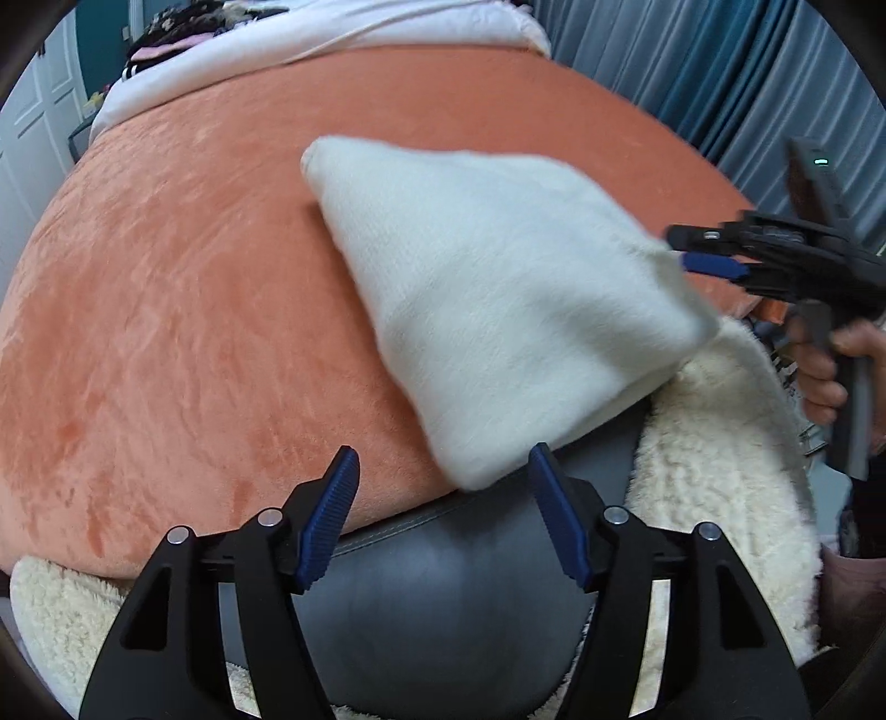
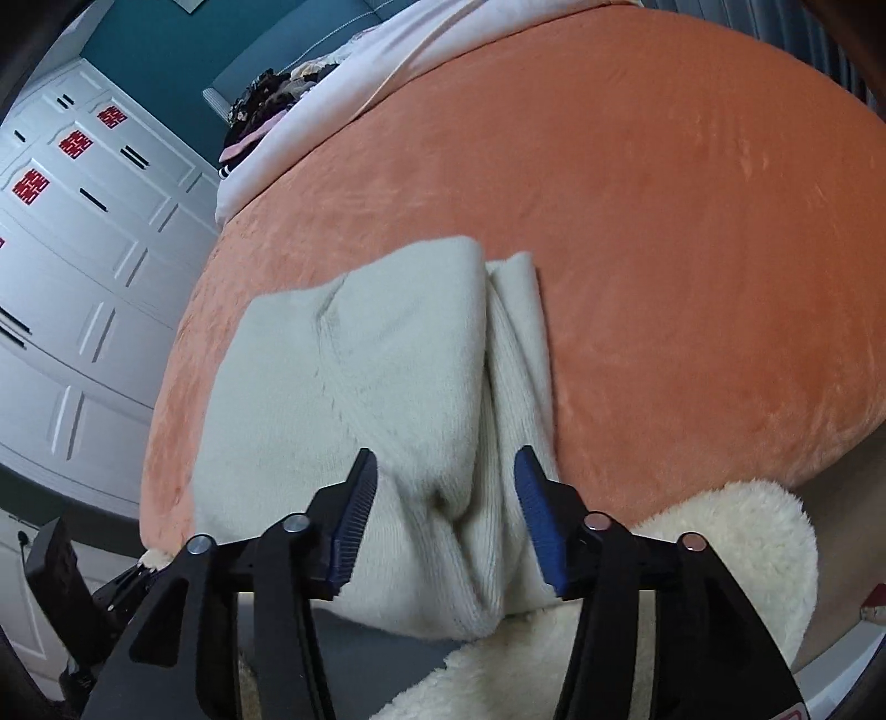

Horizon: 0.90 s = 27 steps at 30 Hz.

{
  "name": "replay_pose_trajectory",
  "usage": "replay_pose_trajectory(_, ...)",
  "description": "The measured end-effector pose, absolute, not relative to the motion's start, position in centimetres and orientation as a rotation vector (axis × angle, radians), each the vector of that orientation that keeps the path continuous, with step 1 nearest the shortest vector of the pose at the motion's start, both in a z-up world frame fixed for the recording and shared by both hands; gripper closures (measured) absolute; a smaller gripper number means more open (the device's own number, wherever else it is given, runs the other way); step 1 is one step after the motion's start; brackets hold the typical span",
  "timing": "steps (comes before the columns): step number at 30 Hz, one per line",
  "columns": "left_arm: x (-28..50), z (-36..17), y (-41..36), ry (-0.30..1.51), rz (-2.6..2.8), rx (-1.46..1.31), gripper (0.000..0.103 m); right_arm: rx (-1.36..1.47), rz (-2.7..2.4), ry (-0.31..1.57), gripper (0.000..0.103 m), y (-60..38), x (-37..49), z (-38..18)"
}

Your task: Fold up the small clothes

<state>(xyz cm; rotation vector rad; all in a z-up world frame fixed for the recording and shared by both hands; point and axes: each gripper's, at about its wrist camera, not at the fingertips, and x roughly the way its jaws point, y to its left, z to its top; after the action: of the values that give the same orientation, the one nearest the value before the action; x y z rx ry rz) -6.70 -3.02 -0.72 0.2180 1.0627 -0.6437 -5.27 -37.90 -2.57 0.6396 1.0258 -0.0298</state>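
Note:
A folded cream fleece garment (image 1: 498,299) lies on the orange bedspread (image 1: 183,310), its near end hanging over the bed's front edge. My left gripper (image 1: 443,493) is open and empty, just in front of the garment's near corner. My right gripper (image 2: 446,515) is open, its jaws on either side of the garment's (image 2: 360,376) near folded end, not closed on it. In the left wrist view the right gripper (image 1: 714,255) sits at the garment's right corner.
A cream shaggy throw (image 1: 714,443) over a dark grey bench (image 1: 443,609) lies along the bed's front edge. A white duvet (image 1: 310,39) and a pile of dark clothes (image 2: 266,105) lie at the far end. White wardrobe (image 2: 83,232) left, blue curtains (image 1: 720,66) right.

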Motion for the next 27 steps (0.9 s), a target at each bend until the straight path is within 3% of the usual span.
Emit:
replay_pose_trajectory(4, -6.5, 2.5, -3.0, 0.951, -0.668, 0.175, 0.025, 0.611, -0.023, 1.071, 0.041, -37.5, -3.0, -4.6)
replay_pose_trajectory(5, -6.0, 2.9, -3.3, 0.948, -0.66, 0.158, 0.023, 0.592, -0.024, 1.089, 0.045, -36.8, -2.5, -5.3)
replay_pose_trajectory(6, -5.3, 3.1, -3.6, 0.949, -0.655, 0.136, 0.023, 0.565, -0.018, 1.101, 0.067, -36.1, -2.0, -5.5)
replay_pose_trajectory(7, -4.6, 3.3, -4.0, 0.952, -0.642, 0.119, 0.023, 0.536, -0.007, 1.097, 0.079, -35.5, -1.8, -5.1)
replay_pose_trajectory(8, -4.0, 3.5, -4.5, 0.958, -0.62, 0.107, 0.023, 0.514, -0.003, 1.066, 0.081, -35.3, -1.9, -3.9)
replay_pose_trajectory(9, -3.2, 3.6, -4.9, 0.965, -0.601, 0.088, 0.023, 0.529, 0.008, 1.012, 0.091, -35.5, -2.5, -2.3)
replay_pose_trajectory(13, -1.5, 2.1, -7.2, 1.005, -0.562, 0.117, 0.023, 0.62, 0.0, 0.901, 0.091, -38.0, -4.8, 0.5)
replay_pose_trajectory(16, -1.0, -1.7, -8.9, 1.083, -0.51, 0.199, 0.023, 0.531, -0.092, 1.083, 0.088, -38.6, -4.2, -5.1)
replay_pose_trajectory(18, -0.7, -3.6, -9.1, 1.121, -0.479, 0.203, 0.021, 0.642, -0.076, 1.073, 0.087, -39.7, -4.8, -6.7)
replay_pose_trajectory(22, -0.6, -3.1, -8.5, 1.127, -0.45, 0.176, 0.02, 0.614, -0.165, 0.976, 0.082, -40.2, -6.0, -1.5)
replay_pose_trajectory(27, -1.6, -0.8, -5.9, 1.105, -0.416, 0.131, 0.021, 0.541, 0.073, 0.951, 0.082, -35.2, -5.4, 3.6)
